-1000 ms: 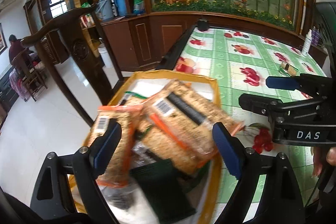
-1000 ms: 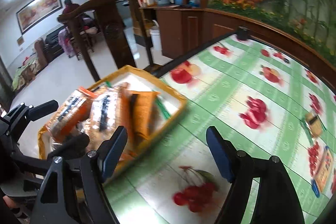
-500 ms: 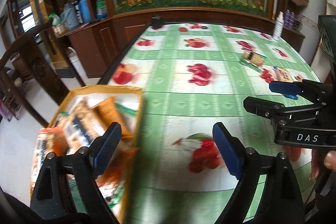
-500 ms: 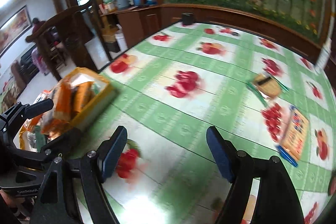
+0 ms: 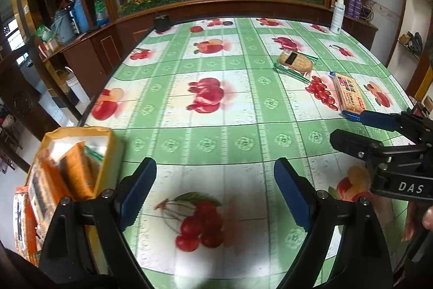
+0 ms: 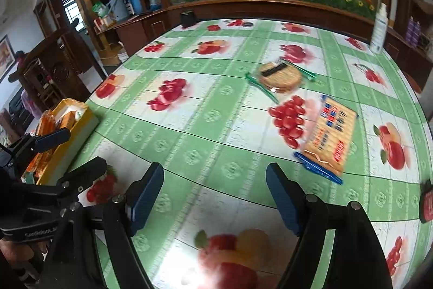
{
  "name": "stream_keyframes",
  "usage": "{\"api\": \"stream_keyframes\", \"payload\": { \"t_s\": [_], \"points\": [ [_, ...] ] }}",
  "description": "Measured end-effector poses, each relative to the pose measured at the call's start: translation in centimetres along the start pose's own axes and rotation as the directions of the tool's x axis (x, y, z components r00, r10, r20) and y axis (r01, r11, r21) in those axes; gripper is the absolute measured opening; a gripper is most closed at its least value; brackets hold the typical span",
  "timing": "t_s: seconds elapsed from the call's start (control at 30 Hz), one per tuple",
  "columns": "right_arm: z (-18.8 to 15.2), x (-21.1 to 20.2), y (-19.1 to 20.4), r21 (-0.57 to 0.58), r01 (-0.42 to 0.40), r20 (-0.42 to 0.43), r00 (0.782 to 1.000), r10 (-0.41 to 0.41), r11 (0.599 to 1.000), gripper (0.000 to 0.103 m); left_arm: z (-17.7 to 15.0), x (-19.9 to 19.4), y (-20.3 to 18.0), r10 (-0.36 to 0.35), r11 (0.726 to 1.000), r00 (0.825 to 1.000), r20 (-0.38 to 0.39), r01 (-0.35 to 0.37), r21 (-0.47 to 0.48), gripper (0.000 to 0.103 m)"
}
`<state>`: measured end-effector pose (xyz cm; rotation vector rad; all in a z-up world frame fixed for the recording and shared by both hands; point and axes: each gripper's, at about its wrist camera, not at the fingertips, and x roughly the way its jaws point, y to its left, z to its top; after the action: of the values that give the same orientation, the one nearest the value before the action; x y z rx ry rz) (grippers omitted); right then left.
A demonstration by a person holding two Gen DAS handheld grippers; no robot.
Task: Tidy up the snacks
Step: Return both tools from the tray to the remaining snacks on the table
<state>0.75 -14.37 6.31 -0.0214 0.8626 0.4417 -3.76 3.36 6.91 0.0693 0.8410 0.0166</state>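
Observation:
A yellow box (image 5: pixel 112 151) holding several orange snack packs stands at the table's left edge, also in the right wrist view (image 6: pixel 78 134). A round cracker pack with green ends (image 6: pixel 280 76) and a flat biscuit pack with blue ends (image 6: pixel 330 138) lie on the fruit-print tablecloth, ahead and right of my right gripper (image 6: pixel 215 190). That gripper is open and empty. My left gripper (image 5: pixel 215 182) is open and empty too, hovering over bare cloth right of the box. The same two packs (image 5: pixel 295 62) (image 5: pixel 347 96) lie far to its right.
A white bottle (image 6: pixel 379 29) stands at the table's far right edge and a small black object (image 6: pixel 188 18) at the far edge. A wooden counter with planted flowers runs behind the table. A dark wooden chair (image 6: pixel 54 72) stands left of the table.
Both grippers have swung right, away from the yellow box and out over the tablecloth. The two loose packs have come into view. Both stay open and empty.

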Motion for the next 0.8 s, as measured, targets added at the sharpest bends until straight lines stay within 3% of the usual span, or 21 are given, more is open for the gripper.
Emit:
{"api": "stream_keyframes", "payload": {
  "t_s": [0.43,0.8],
  "points": [
    [-0.4,-1.3,-4.8,0.068,0.070,0.001,0.998,-0.070,0.995,0.079,3.7,2.0,-2.7,-0.072,0.997,0.997,-0.024,0.071,-0.014,0.089],
    [-0.2,-1.3,-8.4,0.139,0.117,-0.007,0.993,-0.117,0.983,0.079,8.7,6.5,-6.4,-0.129,0.991,0.988,-0.087,0.131,0.019,0.089]
  ]
}}
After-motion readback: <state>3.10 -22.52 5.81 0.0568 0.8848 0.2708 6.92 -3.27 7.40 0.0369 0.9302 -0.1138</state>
